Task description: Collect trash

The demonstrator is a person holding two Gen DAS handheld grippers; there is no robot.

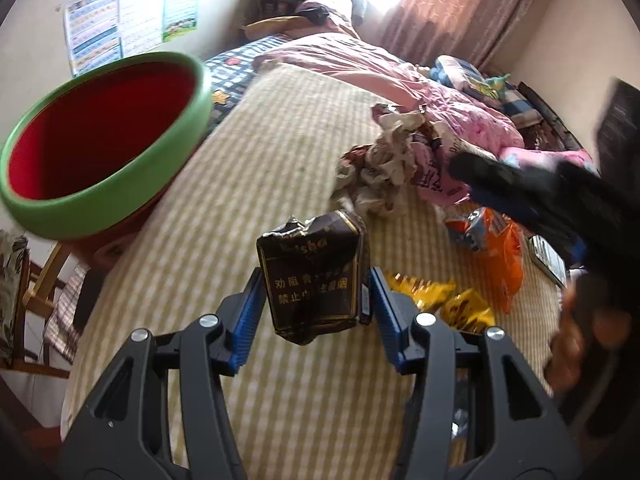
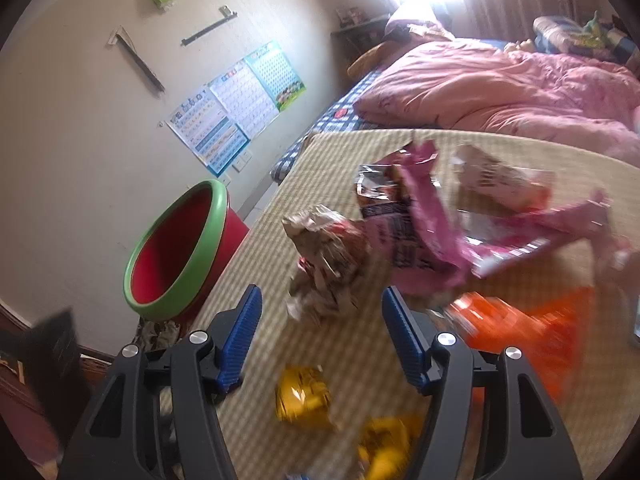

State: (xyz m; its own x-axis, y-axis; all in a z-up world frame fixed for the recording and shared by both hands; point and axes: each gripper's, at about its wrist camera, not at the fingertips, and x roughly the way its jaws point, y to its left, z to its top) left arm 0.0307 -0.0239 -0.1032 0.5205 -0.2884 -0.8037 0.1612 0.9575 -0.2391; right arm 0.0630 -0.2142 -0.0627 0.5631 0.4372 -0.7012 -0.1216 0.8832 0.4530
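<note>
1. The dark brown packet [image 1: 316,280] looks like a crumpled, emptied soft pack, so I judge it very light and easily crushed; its film should be slick, so a hold across its two flat sides, near the middle of the body, seems safest; the torn top would only fold away.
2. It is dark with a gold border, pale lettering and a ragged open top; it sits between the blue pads of the left tool [image 1: 316,300], which appears clenched on its sides, lifted above the checked mat [image 1: 248,168] of the bed.
3. The right tool [image 2: 322,336] stands released with nothing between its pads; it hangs over the mat near a crumpled grey-white wrapper [image 2: 324,260], with pink wrappers [image 2: 424,232] touching it on the far side.
4. Yellow wrappers [image 2: 304,398] and an orange bag [image 2: 532,332] lie nearer the mat's near edge; all look soft, light and noisy.
5. The red bin with a green rim [image 1: 100,128] stands off the bed's left edge, open and ready.
</note>
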